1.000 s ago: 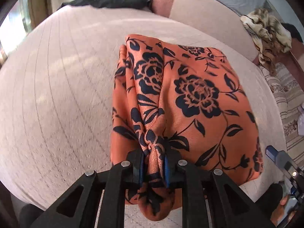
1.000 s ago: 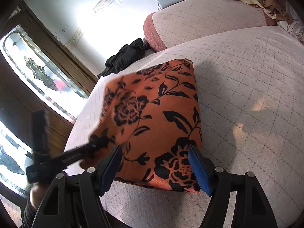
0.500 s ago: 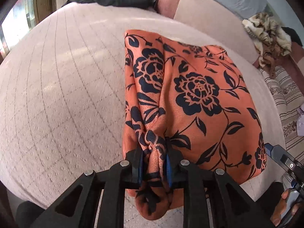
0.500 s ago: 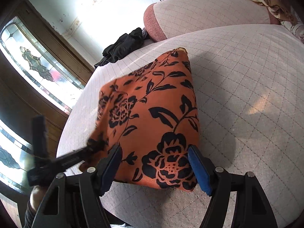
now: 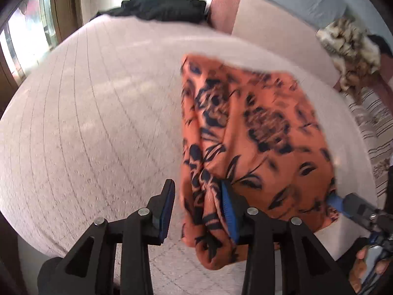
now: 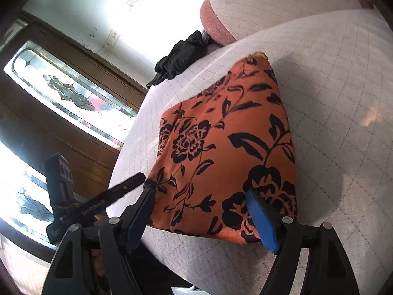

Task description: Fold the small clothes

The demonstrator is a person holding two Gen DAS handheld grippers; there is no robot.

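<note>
An orange cloth with a dark flower print (image 5: pixel 258 132) lies folded on the pale quilted bed (image 5: pixel 98 123); it also shows in the right wrist view (image 6: pixel 228 152). My left gripper (image 5: pixel 197 209) is open at the cloth's near left corner, with the bunched corner lying loose between the jaws against the right one. My right gripper (image 6: pixel 201 218) is open, its jaws standing wide over the cloth's near edge without holding it. The right gripper's tip shows in the left wrist view (image 5: pixel 343 202), and the left gripper in the right wrist view (image 6: pixel 118 194).
A black garment (image 5: pixel 159 8) lies at the far edge of the bed beside a pink bolster (image 5: pixel 223 7). A patterned beige cloth (image 5: pixel 351 46) lies at the far right. A wooden door with glass panes (image 6: pixel 63 93) stands left of the bed.
My left gripper has opened and let go of the cloth's bunched corner, and the cloth has dropped flat on the bed. The right gripper stays open.
</note>
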